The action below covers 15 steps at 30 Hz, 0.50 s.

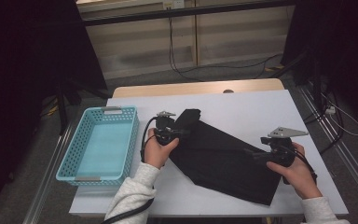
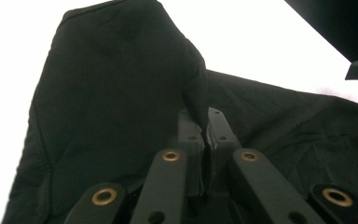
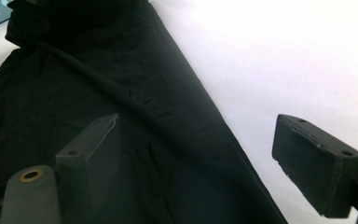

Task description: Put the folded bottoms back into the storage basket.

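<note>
A black cloth (image 1: 223,156) lies across the middle of the white table top (image 1: 256,109), reaching from a folded-up corner at the upper left to a wide lower right end. My left gripper (image 1: 179,131) sits at the cloth's left end and is shut on a pinched fold of the black cloth (image 2: 126,93), which rises between its two jaws (image 2: 204,126). My right gripper (image 1: 256,155) rests over the cloth's right part with its jaws wide apart. In the right gripper view one pad (image 3: 98,149) is over the cloth (image 3: 88,88), the other pad (image 3: 314,161) over bare table.
A turquoise perforated basket (image 1: 133,140) stands empty at the table's left edge, close to my left hand. The table's far edge shows a wooden strip (image 1: 196,87). Cables (image 1: 182,70) run over the floor beyond the table. Bare table lies behind and to the right of the cloth.
</note>
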{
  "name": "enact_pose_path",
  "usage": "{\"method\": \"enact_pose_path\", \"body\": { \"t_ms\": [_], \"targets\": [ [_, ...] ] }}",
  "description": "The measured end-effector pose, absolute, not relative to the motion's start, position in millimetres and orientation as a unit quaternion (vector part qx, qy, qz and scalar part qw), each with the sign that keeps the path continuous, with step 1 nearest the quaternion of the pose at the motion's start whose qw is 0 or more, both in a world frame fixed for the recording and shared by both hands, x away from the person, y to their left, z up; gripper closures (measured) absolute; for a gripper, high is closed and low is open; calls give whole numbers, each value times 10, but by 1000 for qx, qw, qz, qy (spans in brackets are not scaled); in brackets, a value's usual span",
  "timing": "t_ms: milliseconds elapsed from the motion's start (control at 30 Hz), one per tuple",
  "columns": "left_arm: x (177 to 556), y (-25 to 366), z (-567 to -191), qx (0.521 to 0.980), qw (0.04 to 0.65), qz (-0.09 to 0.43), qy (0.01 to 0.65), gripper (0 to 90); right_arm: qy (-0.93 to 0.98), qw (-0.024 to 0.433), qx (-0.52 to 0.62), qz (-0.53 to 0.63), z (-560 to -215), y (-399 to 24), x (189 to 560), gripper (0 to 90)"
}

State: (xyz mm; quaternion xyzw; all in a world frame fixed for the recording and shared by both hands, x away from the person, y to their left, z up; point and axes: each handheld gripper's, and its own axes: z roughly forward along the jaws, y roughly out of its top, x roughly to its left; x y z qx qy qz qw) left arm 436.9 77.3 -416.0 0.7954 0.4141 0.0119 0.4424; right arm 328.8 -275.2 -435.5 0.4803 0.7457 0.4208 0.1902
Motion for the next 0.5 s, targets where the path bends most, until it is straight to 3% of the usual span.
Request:
{"method": "enact_pose_path", "body": {
  "t_ms": [500],
  "targets": [
    [4234,713,-4209,799,451,9,398,869,748,190,479,418,-4369,-2721,3283,154]
  ]
}}
